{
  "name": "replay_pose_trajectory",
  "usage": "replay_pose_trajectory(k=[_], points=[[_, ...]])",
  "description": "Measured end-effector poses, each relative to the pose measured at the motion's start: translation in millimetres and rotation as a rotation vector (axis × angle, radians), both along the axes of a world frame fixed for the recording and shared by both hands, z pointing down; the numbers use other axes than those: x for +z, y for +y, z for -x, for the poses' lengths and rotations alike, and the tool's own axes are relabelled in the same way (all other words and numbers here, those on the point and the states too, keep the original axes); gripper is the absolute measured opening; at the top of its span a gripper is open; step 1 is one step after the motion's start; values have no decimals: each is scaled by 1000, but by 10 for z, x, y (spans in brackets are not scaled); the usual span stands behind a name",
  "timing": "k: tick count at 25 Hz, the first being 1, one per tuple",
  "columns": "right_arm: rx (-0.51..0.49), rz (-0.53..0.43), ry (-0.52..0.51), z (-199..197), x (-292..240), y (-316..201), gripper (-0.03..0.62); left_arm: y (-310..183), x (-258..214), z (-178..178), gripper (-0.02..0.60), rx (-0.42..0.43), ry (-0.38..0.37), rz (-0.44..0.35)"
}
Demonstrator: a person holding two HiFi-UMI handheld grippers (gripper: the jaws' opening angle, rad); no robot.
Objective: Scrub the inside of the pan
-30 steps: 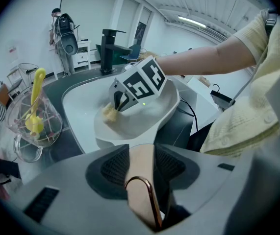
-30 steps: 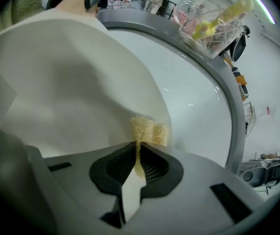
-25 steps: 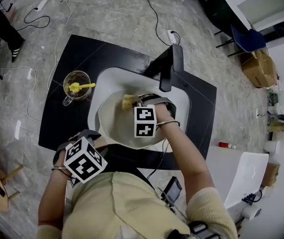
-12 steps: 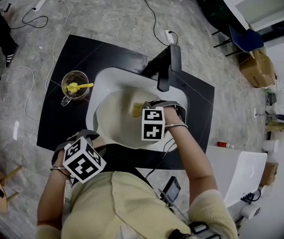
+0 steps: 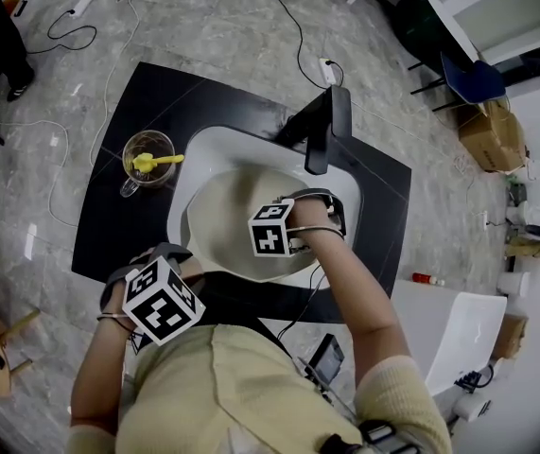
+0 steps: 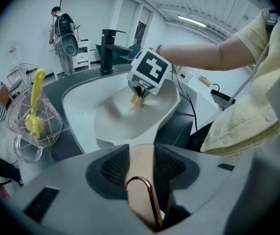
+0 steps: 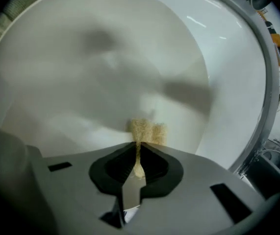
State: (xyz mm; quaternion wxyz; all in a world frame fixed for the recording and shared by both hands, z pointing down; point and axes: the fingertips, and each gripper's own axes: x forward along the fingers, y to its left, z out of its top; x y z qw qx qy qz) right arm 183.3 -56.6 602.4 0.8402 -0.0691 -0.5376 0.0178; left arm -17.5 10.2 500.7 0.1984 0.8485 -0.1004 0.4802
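A cream pan (image 5: 217, 218) lies in the white sink (image 5: 208, 148). My left gripper (image 5: 160, 299) is at the near rim, shut on the pan's beige handle (image 6: 142, 176), which ends in a copper loop. My right gripper (image 5: 271, 227) reaches down into the pan from the right. It is shut on a yellow sponge (image 7: 147, 130) pressed against the pan's inner wall (image 7: 105, 72). In the left gripper view the sponge (image 6: 138, 100) shows just under the right gripper's marker cube (image 6: 150, 72). In the head view that cube hides the sponge.
A black faucet (image 5: 322, 129) stands over the sink's far side. A glass mug (image 5: 145, 162) holding a yellow utensil sits on the black counter (image 5: 109, 225) left of the sink. Cables lie on the floor beyond. A person stands far off in the left gripper view.
My right gripper slid the sponge from the pan's far middle to the right, then back toward me and left. The sponge is now hidden under the cube. The left gripper stayed put.
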Motion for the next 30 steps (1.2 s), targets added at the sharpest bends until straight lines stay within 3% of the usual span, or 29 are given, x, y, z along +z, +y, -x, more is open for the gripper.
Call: replay_pose_trajectory(k=[4, 12, 21, 30], points=[[23, 21, 84, -88, 97, 1, 40, -2, 3, 3, 170, -2, 0, 1], [18, -28, 125, -53, 270, -154, 40, -2, -1, 0, 170, -3, 1, 2], [63, -126, -23, 191, 487, -332, 40, -2, 0, 3, 170, -6, 1, 6], [186, -138, -209, 551, 599, -350, 40, 0, 1, 2, 169, -7, 0, 4]])
